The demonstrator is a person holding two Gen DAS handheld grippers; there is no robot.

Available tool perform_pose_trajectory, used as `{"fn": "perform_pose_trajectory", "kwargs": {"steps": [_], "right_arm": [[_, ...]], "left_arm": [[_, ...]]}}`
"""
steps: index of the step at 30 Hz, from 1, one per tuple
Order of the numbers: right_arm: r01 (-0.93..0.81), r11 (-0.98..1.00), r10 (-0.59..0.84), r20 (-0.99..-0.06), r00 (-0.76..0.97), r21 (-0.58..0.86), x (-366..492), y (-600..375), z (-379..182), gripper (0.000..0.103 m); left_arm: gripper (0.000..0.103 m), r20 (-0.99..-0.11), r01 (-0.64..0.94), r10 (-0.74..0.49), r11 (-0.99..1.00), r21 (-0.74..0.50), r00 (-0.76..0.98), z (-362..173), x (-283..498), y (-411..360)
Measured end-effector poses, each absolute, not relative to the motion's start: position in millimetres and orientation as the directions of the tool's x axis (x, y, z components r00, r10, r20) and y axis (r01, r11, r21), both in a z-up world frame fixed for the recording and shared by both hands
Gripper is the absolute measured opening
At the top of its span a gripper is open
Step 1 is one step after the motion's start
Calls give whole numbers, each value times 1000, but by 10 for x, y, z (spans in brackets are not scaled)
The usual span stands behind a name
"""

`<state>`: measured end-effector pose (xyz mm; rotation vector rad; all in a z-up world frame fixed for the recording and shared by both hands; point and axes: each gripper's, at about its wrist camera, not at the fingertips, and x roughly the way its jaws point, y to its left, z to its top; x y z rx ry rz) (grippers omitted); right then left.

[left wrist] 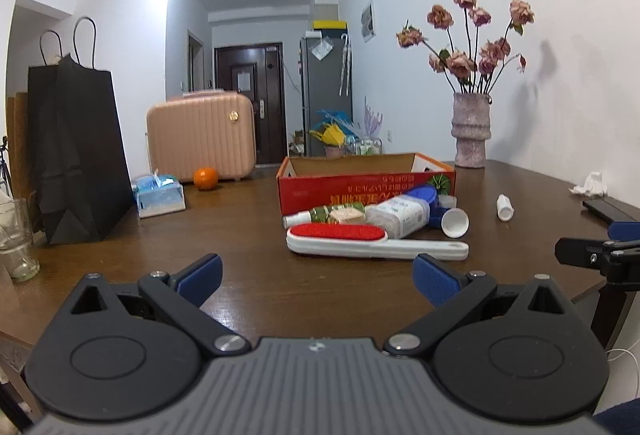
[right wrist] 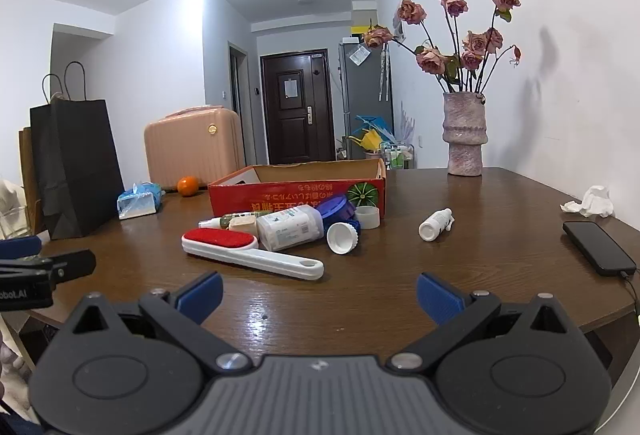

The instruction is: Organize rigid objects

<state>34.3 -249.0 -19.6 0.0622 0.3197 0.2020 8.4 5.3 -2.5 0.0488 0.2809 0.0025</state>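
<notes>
Currently, left claw (left wrist: pixel 316 277) is held spread apart, empty, above the bench (left wrist: pixel 224 235); lint brush (left wrist: pixel 376 241) lies just ahead. Right claw (right wrist: pixel 319 295) is likewise spread, empty; lint brush (right wrist: pixel 252 251) ahead-left, red box (right wrist: pixel 298 193) behind it.

The left gripper (left wrist: pixel 318 281) hung spread wide above the table (left wrist: pixel 224 235), the lint brush (left wrist: pixel 376 241) lying just ahead
</notes>
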Motion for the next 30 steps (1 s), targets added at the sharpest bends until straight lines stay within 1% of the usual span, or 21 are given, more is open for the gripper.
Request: {"fn": "perform_pose_trajectory", "kwargs": {"steps": [5, 11, 15, 17, 19, 21, 24, 25, 26, 30], "right_arm": [[-179, 980, 197, -321, 926, 85, 427, -2497, -281, 103], [-187, 978, 208, -346, 915, 94, 591, -2471, -371, 103], [-176, 979, 202, -377, 904, 102, 733, -2450, -411, 103], [-173, 973, 223, -413, 883, 154, 850, -2489, -427, 103], [-191, 943, 304, -466, 831, 274, 1029, -2578, -463, 103], [-181, 927, 332, -496, 802, 328, 1173, -2613, -506, 103], [-179, 945, 303, -531, 791, 274, 1355, -2548, -522, 102], [-189, 945, 309, -538, 784, 267, 1412, -2531, -529, 97], [-195, 942, 318, -542, 778, 272, 1458, -2526, -527, 96], [-173, 943, 312, -568, 762, 286, 1685, -2514, -508, 95]], "left_arm": [[103, -335, 2, 10, 999, 35, 942, -141, 274, 99], [103, -364, -36, 43, 999, 25, 931, -185, 499, 147], [103, -390, -33, 36, 999, 15, 920, -213, 652, 184], [103, -408, -34, 41, 999, 23, 912, -230, 739, 201], [101, -447, -29, 45, 999, 42, 893, -236, 851, 214], [98, -476, -22, 42, 999, 47, 878, -235, 964, 246], [99, -497, -5, 27, 999, 46, 868, -223, 1135, 298], [100, -492, -1, 27, 999, 52, 870, -213, 1185, 301], [103, -487, 0, 26, 999, 54, 873, -197, 1244, 318], [103, -512, 27, -6, 999, 33, 859, -146, 1560, 393]]}}
